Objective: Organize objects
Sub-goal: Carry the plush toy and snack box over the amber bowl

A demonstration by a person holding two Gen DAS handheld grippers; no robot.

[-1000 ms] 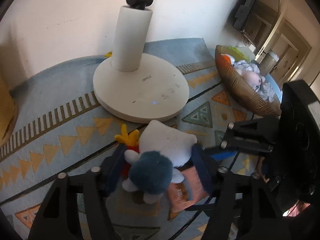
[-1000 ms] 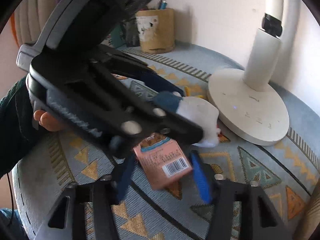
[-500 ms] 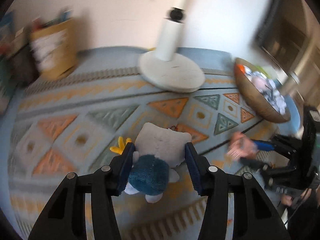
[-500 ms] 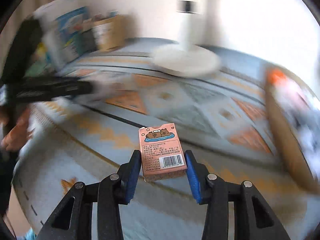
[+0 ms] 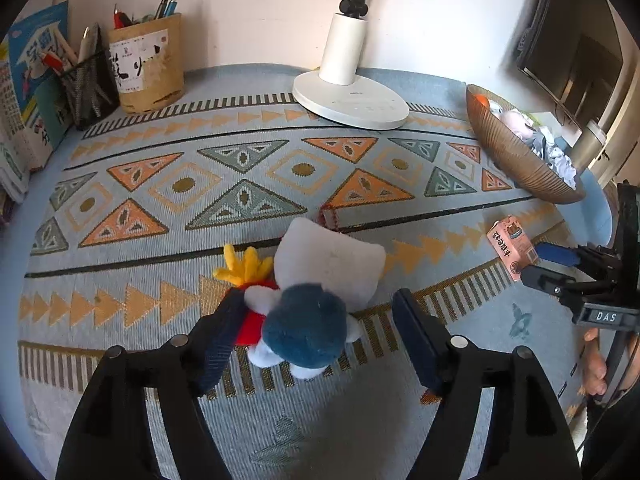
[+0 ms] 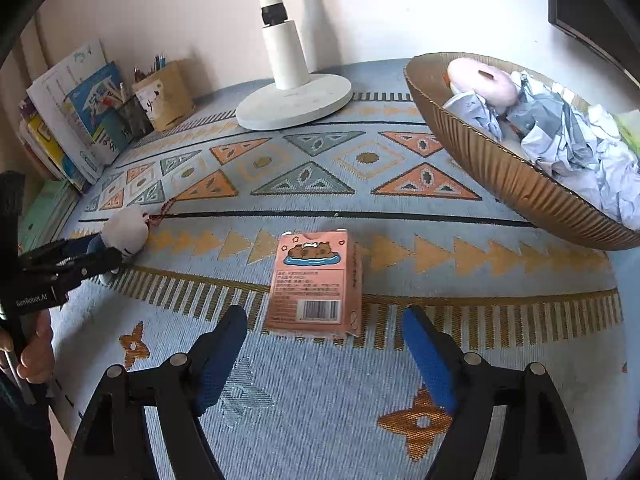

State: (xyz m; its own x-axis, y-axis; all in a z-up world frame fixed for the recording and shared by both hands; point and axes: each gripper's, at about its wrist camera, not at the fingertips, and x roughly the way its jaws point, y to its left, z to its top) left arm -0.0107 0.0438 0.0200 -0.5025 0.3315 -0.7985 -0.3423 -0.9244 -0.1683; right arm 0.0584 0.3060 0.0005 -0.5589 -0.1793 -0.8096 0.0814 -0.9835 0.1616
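1. The left tongs (image 5: 316,336) are spread open around a soft plush toy with a white head and dark blue body (image 5: 316,296); the left pad touches its red side, while the right pad stands clear of it, so nothing is being squeezed
2. The right tongs (image 6: 324,356) are also open, with a small salmon-pink cardboard box printed with a capybara and a barcode (image 6: 316,284) lying flat just ahead of the blue pads, untouched
3. Both things rest on the desk, on a pale blue woven mat with orange and grey triangles (image 5: 240,184); the plush sits towards its left side and the box towards the right
4. The plush looks light and squashy, so a pinch across the round blue body should hold better than the yellow tuft (image 5: 244,266)
5. The box seems light, stiff and easily crushed; gripping its two long side edges gently looks safest
6. Further out stand a white lamp with a round base (image 6: 294,100), a tan pen pot (image 5: 146,64) and a ribbed brown oval basket of crumpled paper (image 6: 496,172), a likely home for the box
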